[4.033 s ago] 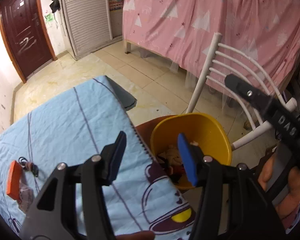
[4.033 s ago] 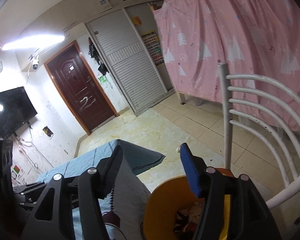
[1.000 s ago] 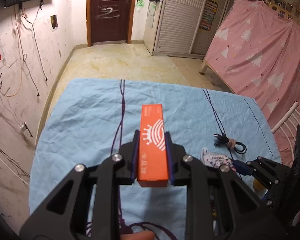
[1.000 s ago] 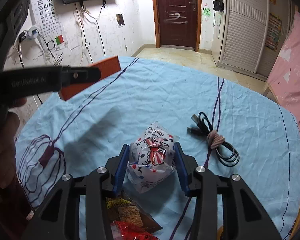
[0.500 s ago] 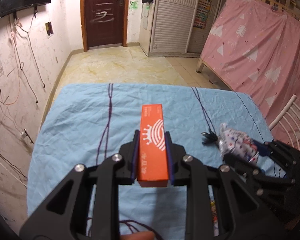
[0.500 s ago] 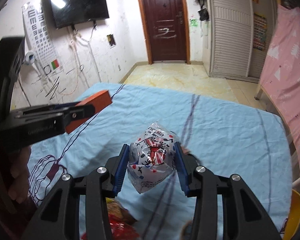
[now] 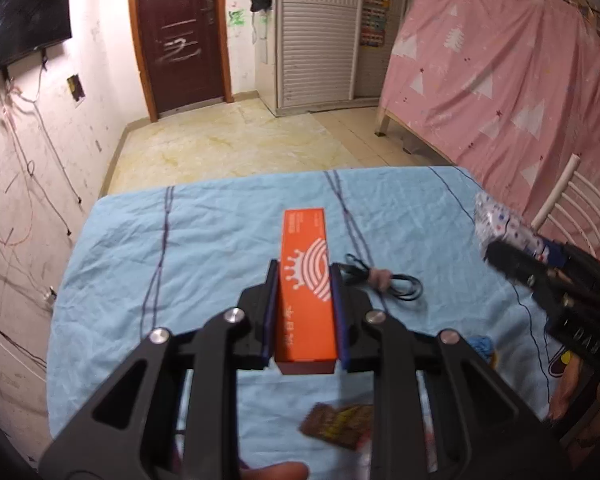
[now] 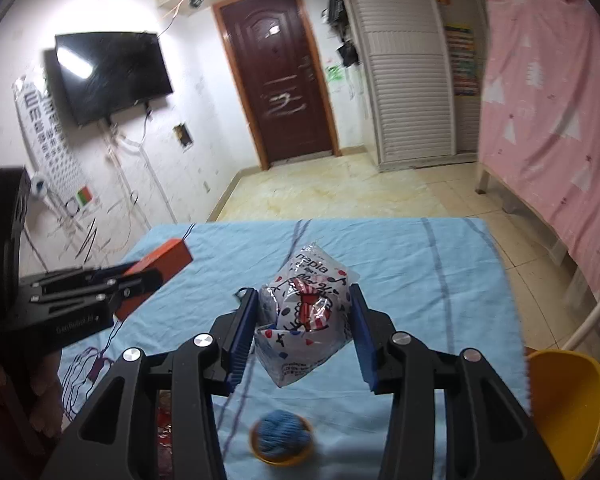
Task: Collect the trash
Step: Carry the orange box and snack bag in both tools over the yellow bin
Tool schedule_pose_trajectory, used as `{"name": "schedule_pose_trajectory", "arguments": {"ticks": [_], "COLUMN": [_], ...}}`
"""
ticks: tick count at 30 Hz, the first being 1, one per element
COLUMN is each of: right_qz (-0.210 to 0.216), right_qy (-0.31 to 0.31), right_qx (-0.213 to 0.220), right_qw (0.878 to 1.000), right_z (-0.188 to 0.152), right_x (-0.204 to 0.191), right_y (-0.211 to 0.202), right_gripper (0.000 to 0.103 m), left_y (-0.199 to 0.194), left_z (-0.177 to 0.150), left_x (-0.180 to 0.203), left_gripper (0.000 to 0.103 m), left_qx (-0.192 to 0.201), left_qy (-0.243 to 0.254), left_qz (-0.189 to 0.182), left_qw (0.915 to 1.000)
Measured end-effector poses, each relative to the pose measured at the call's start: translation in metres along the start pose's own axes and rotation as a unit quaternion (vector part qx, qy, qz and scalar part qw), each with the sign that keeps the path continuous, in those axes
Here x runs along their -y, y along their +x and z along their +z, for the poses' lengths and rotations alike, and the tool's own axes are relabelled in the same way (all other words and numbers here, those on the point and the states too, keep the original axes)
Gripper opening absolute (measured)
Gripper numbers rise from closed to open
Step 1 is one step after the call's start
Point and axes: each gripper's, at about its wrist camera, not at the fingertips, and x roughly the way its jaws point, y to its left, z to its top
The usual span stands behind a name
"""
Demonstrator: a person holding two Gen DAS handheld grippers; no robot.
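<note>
My left gripper is shut on a long orange box and holds it above the blue tablecloth. The box also shows at the left of the right wrist view. My right gripper is shut on a crumpled white printed wrapper, held above the table; the wrapper shows at the right of the left wrist view. A yellow bin stands beside the table's right edge. A brown snack wrapper lies on the cloth below the left gripper.
A black cable tied with a pink band lies on the cloth. A small bowl with blue yarn sits near the front edge. A white chair and a pink curtain are to the right.
Both grippers have risen and swung right with their loads. The right gripper has lifted the wrapper further from the cable; the yellow bin has come further into its view.
</note>
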Motion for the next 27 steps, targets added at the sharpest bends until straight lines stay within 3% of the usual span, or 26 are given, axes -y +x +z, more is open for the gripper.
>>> {"name": "schedule_pose_trajectory", "arguments": {"ticks": [13,27], "right_qz": [-0.040,-0.146], "right_qy": [0.050,0.114], "right_qx": [0.050,0.098], "right_qw": [0.997,0.978], "right_z": [-0.004,-0.033], "right_x": [0.075,0.180], "right_y": [-0.052,-0.125], "right_gripper": [0.038,0.039], "left_y": [0.001,0.003], "left_z": [0.002,0.002], "left_x": [0.073,0.175], "left_gripper": [0.022,0.022], "left_qx": [-0.001,-0.010], "left_qy": [0.057,0.129], "left_qz": [-0.010,-0.054], "left_qw": [0.9983,0.9901]}}
